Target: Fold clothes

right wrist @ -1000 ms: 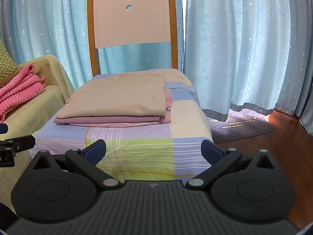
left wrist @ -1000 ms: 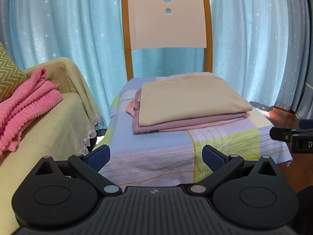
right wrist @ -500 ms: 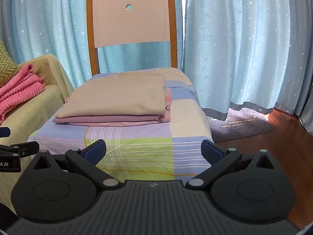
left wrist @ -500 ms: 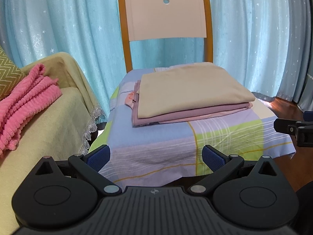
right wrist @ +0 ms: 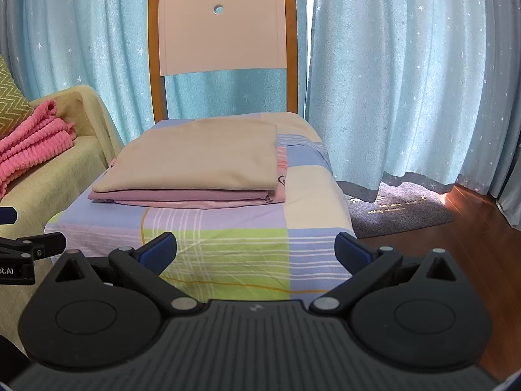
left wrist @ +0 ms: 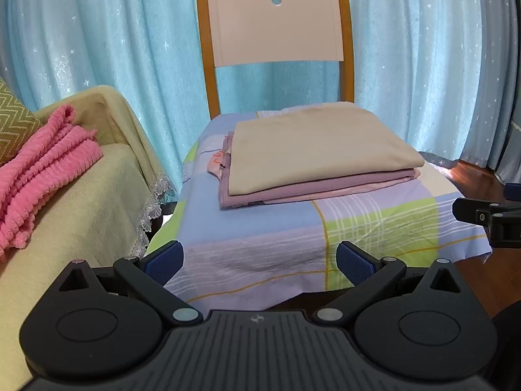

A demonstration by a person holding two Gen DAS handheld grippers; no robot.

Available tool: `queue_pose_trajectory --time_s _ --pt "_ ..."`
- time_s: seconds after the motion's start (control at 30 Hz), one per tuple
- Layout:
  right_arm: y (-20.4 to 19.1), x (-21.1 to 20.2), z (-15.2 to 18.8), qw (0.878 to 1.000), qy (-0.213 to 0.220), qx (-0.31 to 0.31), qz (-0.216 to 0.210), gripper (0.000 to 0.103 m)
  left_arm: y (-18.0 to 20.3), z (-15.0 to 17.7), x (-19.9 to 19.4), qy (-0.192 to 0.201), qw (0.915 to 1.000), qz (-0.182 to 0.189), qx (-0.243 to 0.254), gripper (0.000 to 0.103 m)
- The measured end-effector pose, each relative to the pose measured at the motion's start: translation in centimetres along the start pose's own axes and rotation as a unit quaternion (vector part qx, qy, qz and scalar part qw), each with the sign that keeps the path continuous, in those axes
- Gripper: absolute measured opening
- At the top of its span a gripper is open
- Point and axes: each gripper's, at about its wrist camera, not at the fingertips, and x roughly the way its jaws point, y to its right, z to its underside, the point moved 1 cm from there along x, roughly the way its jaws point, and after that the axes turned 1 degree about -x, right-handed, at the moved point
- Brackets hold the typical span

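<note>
**Folded stack rested on the chair, both grippers empty**

From the left wrist view, the left gripper hung in front of the near edge of the chair seat, its jaws wide apart with nothing between the blue pads. The stack of folded clothes lay on the checked cloth that covered the seat: a beige piece on top, a mauve piece under it, and a pale pink piece at the bottom that peeked out at the left. The stack sat toward the far half of the seat, well apart from the gripper. Behind it rose the chair back, white with orange side rails, against blue curtains. At the left stood a sofa under a yellow-green cover with a pink blanket heaped on it. The right gripper showed at the right edge, only partly in the frame.

From the right wrist view, the right gripper was also near the front of the seat, jaws spread and empty. The stack of folded clothes lay left of centre on the checked cloth, neat and flat. A grey mat lay on the wooden floor to the right, below the curtain hem. The left gripper reached in at the left edge.
</note>
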Motion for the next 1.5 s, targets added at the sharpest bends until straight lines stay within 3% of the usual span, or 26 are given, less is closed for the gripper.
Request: queue_pose_trajectory --time_s 1.5 --pt "0.12 0.45 0.09 1.0 -0.013 -0.001 0.005 0.102 -0.11 0.15 0.48 -0.013 0.9999 0.003 0.0 0.103"
